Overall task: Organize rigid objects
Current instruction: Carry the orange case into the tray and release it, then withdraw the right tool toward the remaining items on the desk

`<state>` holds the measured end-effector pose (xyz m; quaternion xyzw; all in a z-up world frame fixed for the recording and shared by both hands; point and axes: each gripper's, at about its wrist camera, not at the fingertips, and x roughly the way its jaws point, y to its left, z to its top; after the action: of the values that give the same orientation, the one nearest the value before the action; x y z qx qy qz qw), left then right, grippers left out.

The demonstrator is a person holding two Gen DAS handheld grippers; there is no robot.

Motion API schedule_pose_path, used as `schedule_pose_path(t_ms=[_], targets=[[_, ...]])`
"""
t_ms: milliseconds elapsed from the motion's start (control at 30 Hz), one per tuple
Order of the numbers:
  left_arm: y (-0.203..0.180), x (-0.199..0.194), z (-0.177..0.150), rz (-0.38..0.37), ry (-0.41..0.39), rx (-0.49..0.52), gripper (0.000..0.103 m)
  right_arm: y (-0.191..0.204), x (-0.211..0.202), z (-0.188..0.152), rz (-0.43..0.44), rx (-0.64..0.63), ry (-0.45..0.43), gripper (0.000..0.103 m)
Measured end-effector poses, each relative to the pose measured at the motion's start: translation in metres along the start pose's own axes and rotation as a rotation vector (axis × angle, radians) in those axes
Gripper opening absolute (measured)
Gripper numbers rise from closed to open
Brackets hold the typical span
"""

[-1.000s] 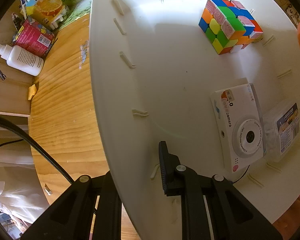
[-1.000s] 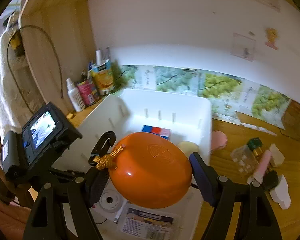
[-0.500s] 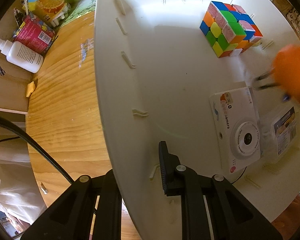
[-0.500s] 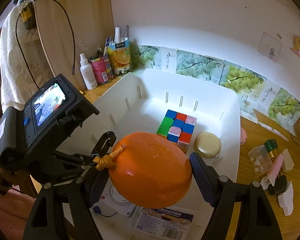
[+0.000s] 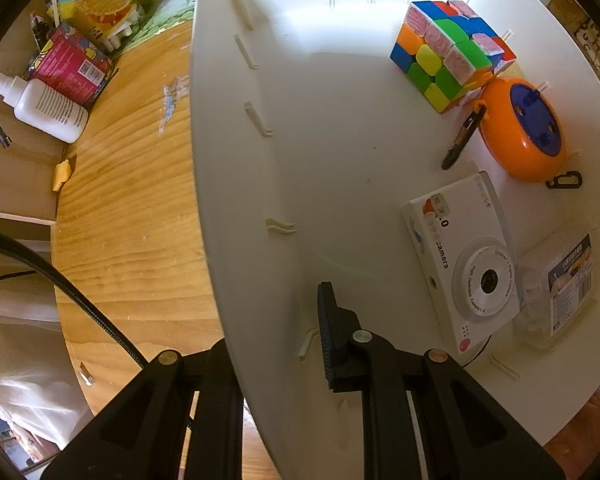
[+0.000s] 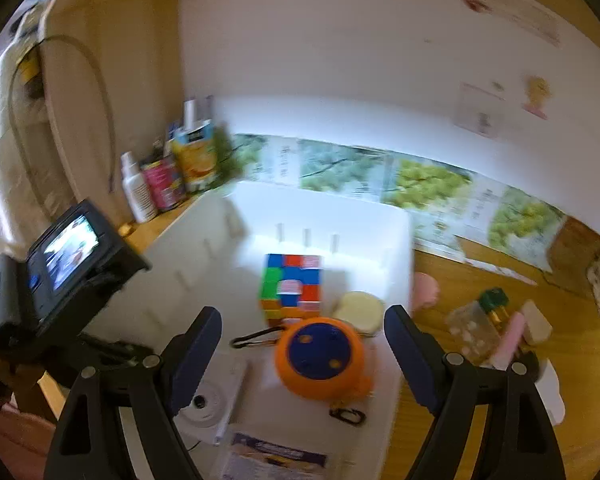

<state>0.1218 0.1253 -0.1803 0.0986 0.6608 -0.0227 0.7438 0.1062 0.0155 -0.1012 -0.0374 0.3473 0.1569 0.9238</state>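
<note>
The orange disc (image 5: 518,130) lies flat in the white bin (image 5: 340,128), blue face up, just beside the puzzle cube (image 5: 448,52). The right gripper (image 6: 303,344) hangs above it, jaws opening, nothing between them. The left gripper (image 5: 276,344) is clamped on the bin's wall. Only the right view shows a cream tin (image 6: 358,312) beside the cube.

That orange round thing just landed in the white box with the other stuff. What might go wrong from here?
The orange case is round and lies loose between the puzzle cube and the white camera, so it may roll or knock them. Its carabiner clips sprawl out and could snag later items. The left gripper is clamped on the white bin's wall, so a tug might tip or slide the bin. The right gripper is opening, empty, above it.
</note>
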Motion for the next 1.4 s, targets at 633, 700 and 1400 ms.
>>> schedule_pose_path(t_ms=[633, 700, 1400], targets=[[0.007, 0.004, 0.007, 0.006, 0.024, -0.019, 0.017, -0.131, -0.021, -0.043, -0.249, 0.272, 0.051, 0.084], [0.007, 0.004, 0.009, 0.009, 0.026, -0.025, 0.017, -0.143, -0.022, -0.049, -0.268, 0.269, 0.082, 0.084], [0.024, 0.012, 0.009, 0.003, 0.03, -0.1, 0.017, -0.26, -0.009, -0.026, -0.122, 0.009, 0.405, 0.084]])
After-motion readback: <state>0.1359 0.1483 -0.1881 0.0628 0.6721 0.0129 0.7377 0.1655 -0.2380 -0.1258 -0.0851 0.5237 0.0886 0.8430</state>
